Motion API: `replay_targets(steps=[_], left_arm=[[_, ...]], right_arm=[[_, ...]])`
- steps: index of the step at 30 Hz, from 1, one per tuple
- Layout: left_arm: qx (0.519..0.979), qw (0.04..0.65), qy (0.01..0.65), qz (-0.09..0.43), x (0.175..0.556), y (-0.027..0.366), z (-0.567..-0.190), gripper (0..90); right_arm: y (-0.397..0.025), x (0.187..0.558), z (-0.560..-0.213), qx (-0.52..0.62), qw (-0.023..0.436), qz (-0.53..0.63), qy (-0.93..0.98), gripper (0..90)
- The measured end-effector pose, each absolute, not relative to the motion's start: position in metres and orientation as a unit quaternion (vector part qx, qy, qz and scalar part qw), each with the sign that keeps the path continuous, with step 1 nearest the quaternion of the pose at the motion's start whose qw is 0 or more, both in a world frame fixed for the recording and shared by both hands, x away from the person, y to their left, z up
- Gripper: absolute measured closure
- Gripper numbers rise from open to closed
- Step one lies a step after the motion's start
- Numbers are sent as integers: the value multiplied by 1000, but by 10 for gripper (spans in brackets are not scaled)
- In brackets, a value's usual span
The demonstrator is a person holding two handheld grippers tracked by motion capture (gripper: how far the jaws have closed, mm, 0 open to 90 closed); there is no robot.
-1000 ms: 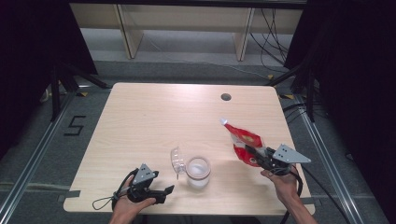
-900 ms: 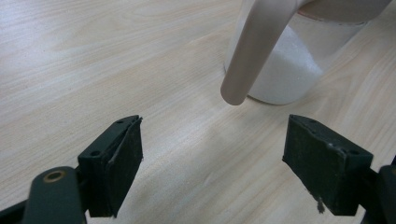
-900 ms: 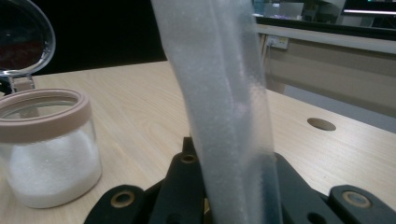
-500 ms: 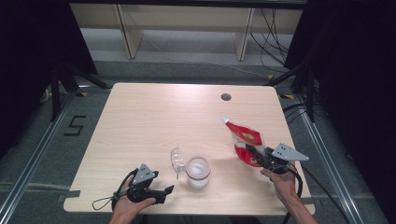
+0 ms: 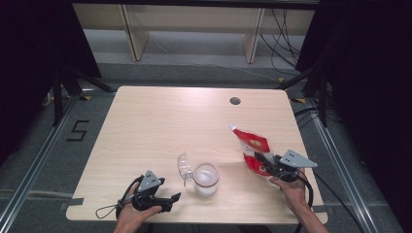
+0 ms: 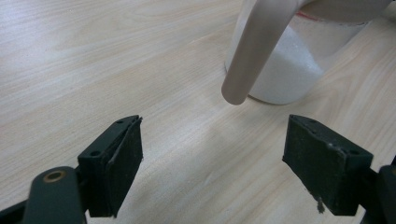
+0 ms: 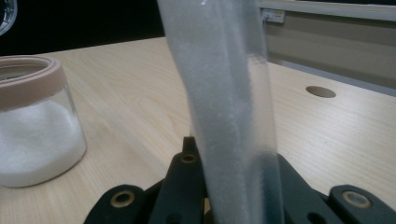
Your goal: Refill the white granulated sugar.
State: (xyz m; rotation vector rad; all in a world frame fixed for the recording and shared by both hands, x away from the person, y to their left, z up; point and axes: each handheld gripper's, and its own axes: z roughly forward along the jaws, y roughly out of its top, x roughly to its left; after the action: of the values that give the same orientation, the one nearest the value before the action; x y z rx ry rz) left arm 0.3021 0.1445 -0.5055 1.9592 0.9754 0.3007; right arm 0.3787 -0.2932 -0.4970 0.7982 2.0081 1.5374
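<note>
Right gripper view: pouch point(image 7: 224, 112) runs off the top and bottom edges, so both ends are cut; it covers the jaw tips, grip point can't be seen. Jar point(image 7: 35, 121) is clipped by the left edge. Round object in the upper left corner is mostly out of frame, can't identify it. Left gripper view: jar point(image 6: 299, 60) loses its rim at the top edge; the pale handle point(image 6: 254, 51) is blurred and cut at the top. High view: pouch print point(image 5: 252, 145) too small to read; right gripper point(image 5: 268, 164) jaw tips hidden against the pouch; forearms cut by the bottom edge.
</note>
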Motion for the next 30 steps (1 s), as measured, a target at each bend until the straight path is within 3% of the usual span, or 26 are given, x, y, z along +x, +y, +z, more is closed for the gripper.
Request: replay_targets(steps=[7,9,10,15,26,30], left_arm=[[794,448,391,125,302,145,-505,191],[790,452,396,124,302,144,-506,191],[791,452,394,123,302,145,-505,191],[792,452,391,122,302,144,-505,191],[789,451,399,121,301,144,-506,191],[791,449,398,121,302,144,-505,191]], right_arm=[[-295,376,-497,298,231,557,740,857],[-298,378,-496,286,253,551,742,854],[-297,377,-497,294,238,551,744,852],[-301,376,-496,298,250,548,741,842],[-302,373,-498,311,230,537,750,830],[-303,377,-499,298,245,543,746,824]])
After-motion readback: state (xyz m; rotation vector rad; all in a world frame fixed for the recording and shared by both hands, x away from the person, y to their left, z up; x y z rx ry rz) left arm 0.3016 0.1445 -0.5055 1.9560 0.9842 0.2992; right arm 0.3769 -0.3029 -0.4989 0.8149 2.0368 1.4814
